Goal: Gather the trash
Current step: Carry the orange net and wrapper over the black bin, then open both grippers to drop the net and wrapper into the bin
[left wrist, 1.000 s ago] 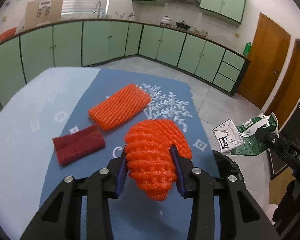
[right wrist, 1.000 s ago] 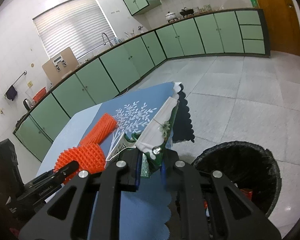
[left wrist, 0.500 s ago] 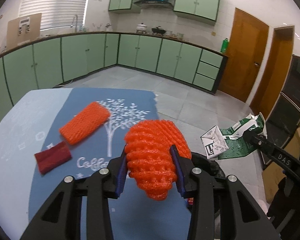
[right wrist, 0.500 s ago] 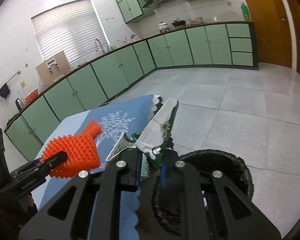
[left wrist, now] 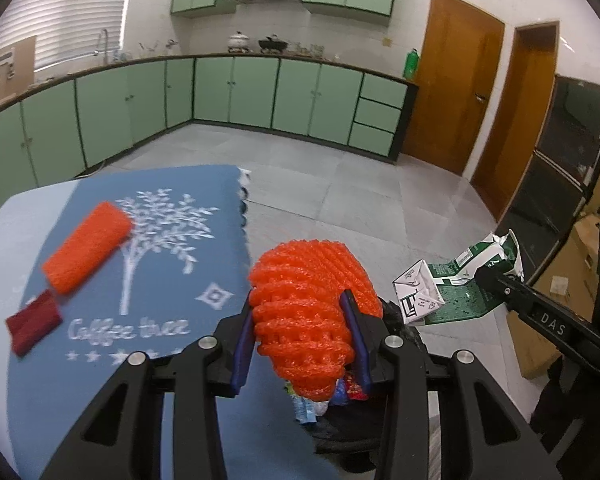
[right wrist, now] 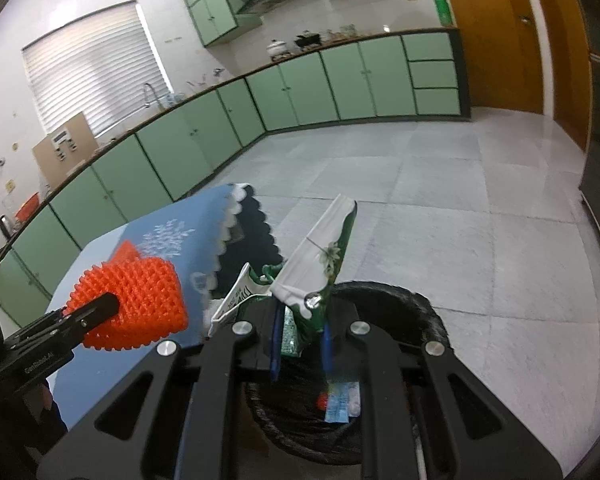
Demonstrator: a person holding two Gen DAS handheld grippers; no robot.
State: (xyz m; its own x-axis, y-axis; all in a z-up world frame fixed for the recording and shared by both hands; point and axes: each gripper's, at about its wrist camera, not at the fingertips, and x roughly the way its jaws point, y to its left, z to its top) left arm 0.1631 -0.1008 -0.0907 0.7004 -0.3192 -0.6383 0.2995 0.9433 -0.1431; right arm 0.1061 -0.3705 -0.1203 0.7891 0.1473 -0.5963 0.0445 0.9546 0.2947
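Observation:
My left gripper is shut on an orange foam fruit net, held past the table's right edge above the black-lined trash bin. The same net and left gripper show at the left of the right wrist view. My right gripper is shut on a crushed green and white carton, held over the bin's rim; the carton also appears at the right of the left wrist view. A second orange net and a dark red wrapper lie on the blue tablecloth.
Wrappers lie inside the bin. Grey tiled floor spreads beyond it. Green cabinets line the far walls, brown doors stand at the right, and a cardboard box sits on the floor nearby.
Both grippers swung rightward off the table toward the bin, each keeping its grip. The bin now lies under the net and the carton; the table's leftover items slid left in view.

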